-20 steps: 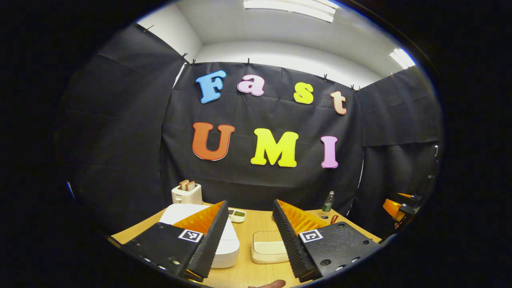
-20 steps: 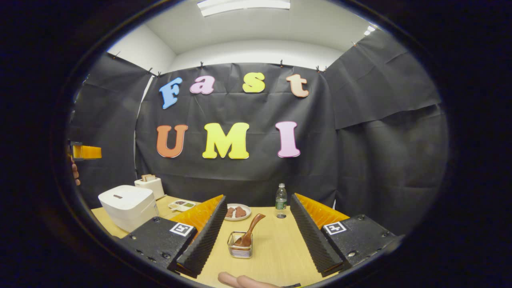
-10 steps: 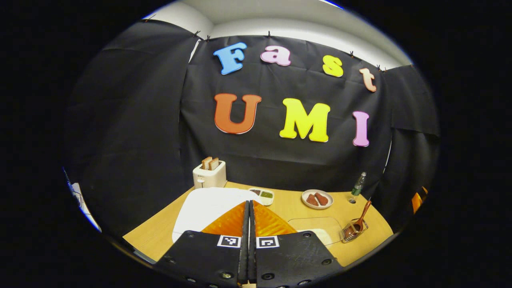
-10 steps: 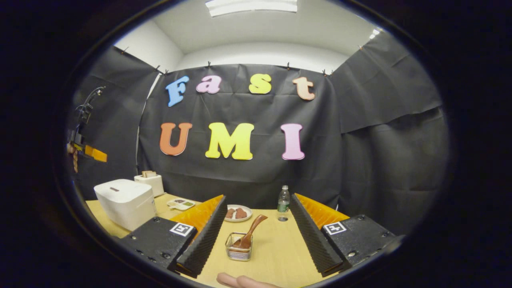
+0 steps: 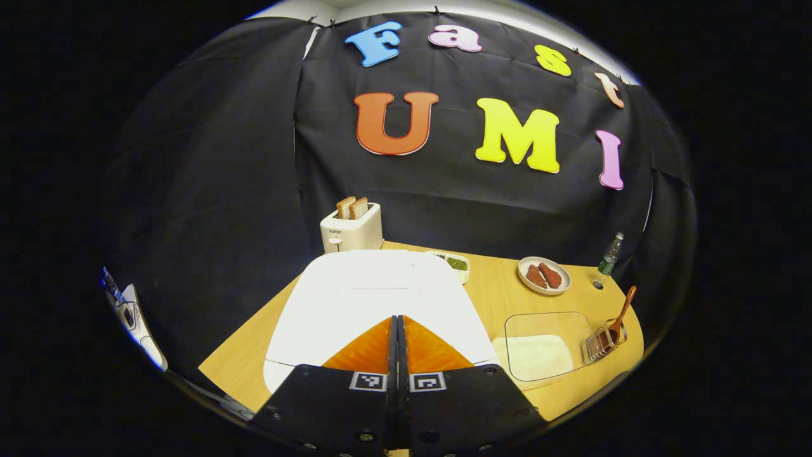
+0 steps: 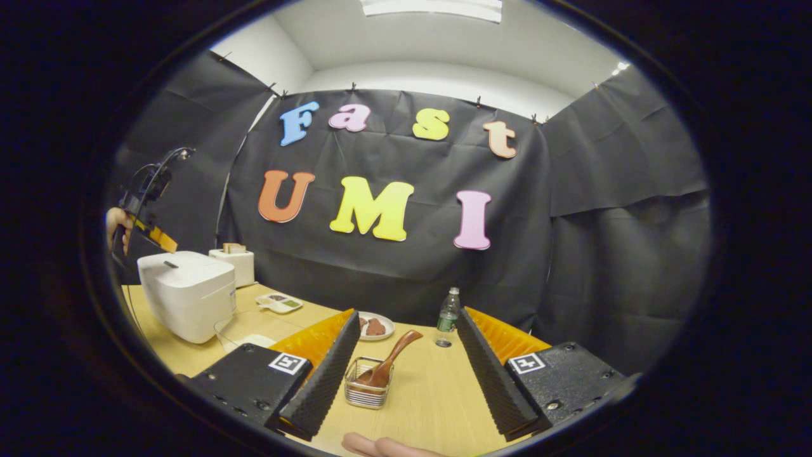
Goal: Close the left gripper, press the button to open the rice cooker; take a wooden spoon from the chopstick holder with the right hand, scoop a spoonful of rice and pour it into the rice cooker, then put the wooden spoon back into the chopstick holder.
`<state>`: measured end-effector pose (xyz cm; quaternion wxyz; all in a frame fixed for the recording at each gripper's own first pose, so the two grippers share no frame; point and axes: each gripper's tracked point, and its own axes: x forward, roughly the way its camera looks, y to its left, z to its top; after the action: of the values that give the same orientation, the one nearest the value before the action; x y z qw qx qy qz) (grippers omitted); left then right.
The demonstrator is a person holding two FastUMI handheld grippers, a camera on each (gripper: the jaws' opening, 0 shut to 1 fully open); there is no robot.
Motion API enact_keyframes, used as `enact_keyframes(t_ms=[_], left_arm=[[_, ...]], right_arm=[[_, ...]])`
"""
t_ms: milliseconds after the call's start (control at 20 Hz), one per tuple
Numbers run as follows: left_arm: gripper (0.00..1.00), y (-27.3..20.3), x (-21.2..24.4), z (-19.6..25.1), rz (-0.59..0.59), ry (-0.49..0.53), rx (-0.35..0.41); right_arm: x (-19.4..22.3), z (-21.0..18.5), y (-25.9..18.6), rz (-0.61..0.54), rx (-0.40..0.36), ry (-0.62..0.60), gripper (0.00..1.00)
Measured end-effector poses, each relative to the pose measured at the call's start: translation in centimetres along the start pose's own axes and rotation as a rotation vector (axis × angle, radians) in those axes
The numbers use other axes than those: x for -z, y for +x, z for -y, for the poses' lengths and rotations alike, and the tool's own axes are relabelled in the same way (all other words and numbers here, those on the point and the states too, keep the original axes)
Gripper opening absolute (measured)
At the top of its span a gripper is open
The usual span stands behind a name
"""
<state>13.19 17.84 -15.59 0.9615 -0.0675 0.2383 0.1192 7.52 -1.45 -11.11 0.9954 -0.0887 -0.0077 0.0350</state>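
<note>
The white rice cooker (image 5: 374, 295) lies right under my left gripper (image 5: 398, 318), which is shut with nothing between its fingers. In the right gripper view the left gripper (image 6: 154, 233) hangs just above the lid of the closed rice cooker (image 6: 187, 292), held by a hand (image 6: 116, 222). A wooden spoon (image 6: 388, 363) stands tilted in the wire chopstick holder (image 6: 366, 391), straight ahead of my open right gripper (image 6: 407, 314). In the left gripper view the holder (image 5: 601, 341) and spoon (image 5: 620, 314) stand right of a clear box of rice (image 5: 544, 346).
A toaster (image 5: 351, 228) with bread stands behind the cooker by the wall. A small sauce tray (image 5: 455, 262), a plate (image 5: 543, 275) of brown food and a water bottle (image 5: 608, 254) line the table's back. The table (image 6: 438, 406) ends near my right gripper.
My left gripper went from open to shut, then tipped down and came over the rice cooker's lid. The right gripper stayed open and drifted slightly toward the holder.
</note>
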Motion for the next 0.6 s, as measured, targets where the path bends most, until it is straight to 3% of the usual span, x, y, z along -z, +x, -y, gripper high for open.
enact_keyframes(t_ms=[150, 200, 250, 600], left_arm=[[0.00, 0.9, 1.6, -0.2, -0.045, -0.006, -0.007], [0.08, 0.9, 1.8, -0.7, -0.047, -0.007, -0.019], [0.00, 0.9, 2.0, -0.7, -0.052, -0.011, -0.016], [0.00, 0.5, 2.7, -1.0, -0.057, -0.006, -0.022]], right_arm=[[0.3, 0.4, 0.3, -0.008, 0.012, 0.008, 1.00], [0.5, 0.5, 0.3, -0.012, 0.013, 0.009, 1.00], [0.7, 0.6, 0.3, -0.017, 0.013, 0.011, 1.00], [0.8, 1.1, 0.3, -0.027, 0.027, 0.005, 1.00]])
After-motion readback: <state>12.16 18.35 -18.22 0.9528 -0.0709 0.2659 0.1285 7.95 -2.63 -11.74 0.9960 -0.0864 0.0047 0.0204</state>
